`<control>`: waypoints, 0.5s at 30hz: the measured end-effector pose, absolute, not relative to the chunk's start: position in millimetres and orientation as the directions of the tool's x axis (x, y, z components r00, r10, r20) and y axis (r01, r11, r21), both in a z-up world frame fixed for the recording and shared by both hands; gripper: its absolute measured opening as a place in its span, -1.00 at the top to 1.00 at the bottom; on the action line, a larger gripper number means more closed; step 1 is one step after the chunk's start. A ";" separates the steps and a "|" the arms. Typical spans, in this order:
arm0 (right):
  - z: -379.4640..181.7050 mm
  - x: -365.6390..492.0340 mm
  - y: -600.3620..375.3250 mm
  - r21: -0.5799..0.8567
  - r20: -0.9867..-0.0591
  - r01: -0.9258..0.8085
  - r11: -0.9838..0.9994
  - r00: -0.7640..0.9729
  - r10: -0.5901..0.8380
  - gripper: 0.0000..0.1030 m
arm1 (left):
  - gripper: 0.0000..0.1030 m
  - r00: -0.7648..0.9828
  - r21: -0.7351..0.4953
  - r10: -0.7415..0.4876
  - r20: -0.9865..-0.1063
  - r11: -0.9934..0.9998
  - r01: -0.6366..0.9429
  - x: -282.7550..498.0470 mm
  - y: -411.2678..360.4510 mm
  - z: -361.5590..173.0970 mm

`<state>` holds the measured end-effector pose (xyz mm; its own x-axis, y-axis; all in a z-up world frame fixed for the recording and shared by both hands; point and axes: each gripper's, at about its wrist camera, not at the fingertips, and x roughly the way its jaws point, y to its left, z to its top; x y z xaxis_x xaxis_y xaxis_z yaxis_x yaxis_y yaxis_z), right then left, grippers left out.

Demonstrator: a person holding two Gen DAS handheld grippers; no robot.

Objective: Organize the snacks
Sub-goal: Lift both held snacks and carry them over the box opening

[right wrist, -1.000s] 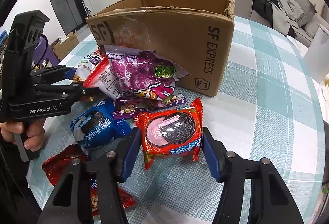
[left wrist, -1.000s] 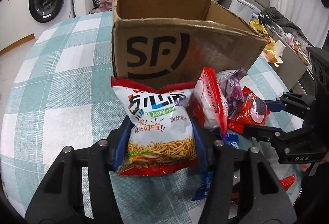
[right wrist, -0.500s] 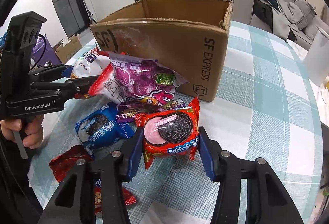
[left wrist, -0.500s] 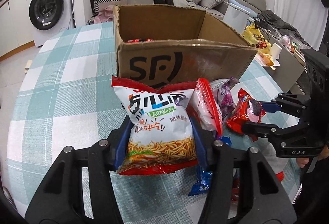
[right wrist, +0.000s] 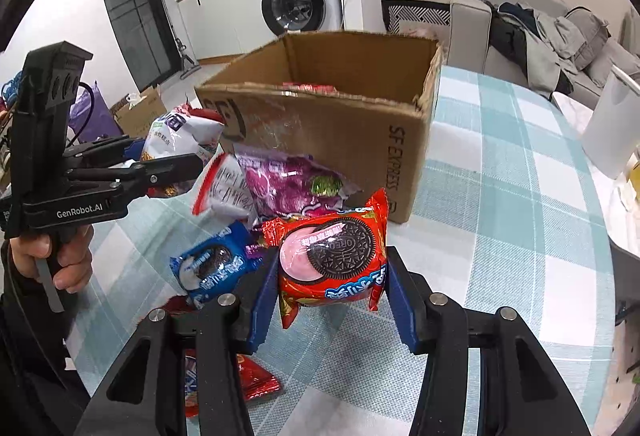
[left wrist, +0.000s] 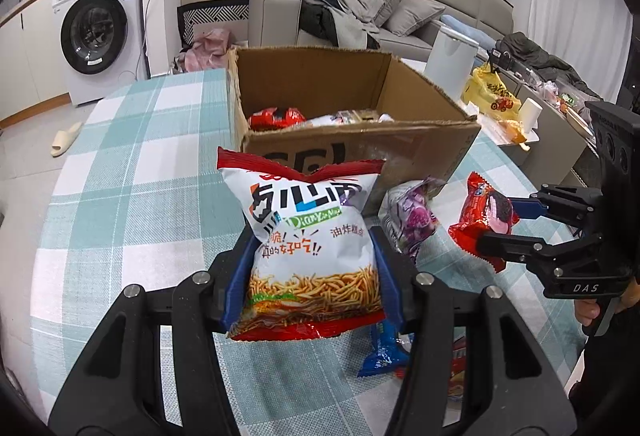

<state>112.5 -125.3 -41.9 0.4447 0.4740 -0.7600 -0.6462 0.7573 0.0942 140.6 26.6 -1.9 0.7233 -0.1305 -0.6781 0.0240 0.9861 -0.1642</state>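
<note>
2 packets are held above the tabletop [left wrist: 120, 171]: the left gripper [left wrist: 312, 276] has its fingers clamped on 1 noodle-snack bag [left wrist: 312, 244], the right gripper [right wrist: 332, 288] on 1 red Oreo pack [right wrist: 334, 256]. The open cardboard box [right wrist: 340, 131] (at least 2 packets inside) stands just ahead, with 1 purple bag [right wrist: 288, 183] and 1 blue Oreo pack [right wrist: 212, 268] before its near wall; bare checked cloth lies to either side.

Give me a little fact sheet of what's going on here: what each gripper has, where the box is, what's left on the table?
left gripper: shut on noodle snack bag, lifted
right gripper: shut on red Oreo pack, lifted
cardboard box: open, on checked tablecloth, some snacks already inside
left on table: purple snack bag, blue Oreo pack, red packet
</note>
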 end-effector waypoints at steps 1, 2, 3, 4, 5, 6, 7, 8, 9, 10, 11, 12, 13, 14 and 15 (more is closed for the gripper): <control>-38.7 110.3 -126.1 0.093 -0.753 -0.645 0.758 0.452 0.477 0.01 | 0.00 0.727 -0.166 -0.130 -0.674 0.986 0.023 139.0 26.4 0.7; -35.8 110.0 -126.5 0.093 -0.749 -0.644 0.759 0.457 0.479 0.01 | 0.00 0.730 -0.167 -0.130 -0.671 0.986 0.023 137.1 26.4 3.6; -33.0 109.0 -126.9 0.094 -0.744 -0.642 0.761 0.462 0.482 0.01 | 0.00 0.733 -0.167 -0.130 -0.668 0.986 0.022 135.9 26.1 5.7; -29.8 108.7 -127.4 0.097 -0.738 -0.640 0.762 0.468 0.487 0.01 | 0.00 0.737 -0.168 -0.129 -0.663 0.986 0.021 134.4 26.4 8.3; -27.5 107.7 -128.4 0.100 -0.732 -0.638 0.763 0.472 0.491 0.01 | 0.00 0.741 -0.169 -0.128 -0.660 0.985 0.020 133.6 27.1 10.7; -25.9 107.8 -129.4 0.103 -0.728 -0.636 0.765 0.476 0.494 0.01 | 0.00 0.744 -0.170 -0.128 -0.656 0.985 0.019 132.4 27.3 12.6; -23.8 106.9 -130.1 0.106 -0.723 -0.634 0.766 0.480 0.497 0.01 | 0.00 0.746 -0.170 -0.127 -0.653 0.985 0.019 130.8 27.3 14.6; -21.8 106.5 -131.1 0.109 -0.718 -0.632 0.767 0.484 0.501 0.01 | 0.00 0.749 -0.170 -0.126 -0.650 0.985 0.018 129.9 27.0 15.4; -20.1 107.1 -131.5 0.112 -0.714 -0.631 0.768 0.486 0.504 0.01 | 0.00 0.753 -0.170 -0.125 -0.646 0.985 0.018 127.9 26.8 18.1; -18.2 107.3 -132.3 0.115 -0.710 -0.629 0.769 0.490 0.507 0.01 | 0.00 0.755 -0.170 -0.124 -0.643 0.985 0.018 127.5 26.8 19.7; -16.4 108.7 -133.2 0.118 -0.706 -0.627 0.770 0.492 0.509 0.01 | 0.00 0.759 -0.170 -0.124 -0.639 0.985 0.018 125.6 26.5 22.4; -14.5 108.3 -133.2 0.121 -0.702 -0.626 0.770 0.494 0.513 0.01 | 0.00 0.762 -0.169 -0.123 -0.635 0.986 0.019 124.4 25.9 24.9; -13.1 108.7 -133.5 0.124 -0.698 -0.625 0.771 0.498 0.516 0.01 | 0.00 0.765 -0.168 -0.123 -0.632 0.986 0.020 124.8 25.7 26.1; -11.4 109.3 -134.1 0.126 -0.693 -0.622 0.773 0.502 0.517 0.01 | 0.00 0.768 -0.168 -0.124 -0.628 0.986 0.021 123.3 25.4 27.9; -10.0 109.1 -134.1 0.127 -0.690 -0.620 0.774 0.505 0.518 0.01 | 0.00 0.771 -0.168 -0.123 -0.625 0.986 0.021 121.7 25.5 30.2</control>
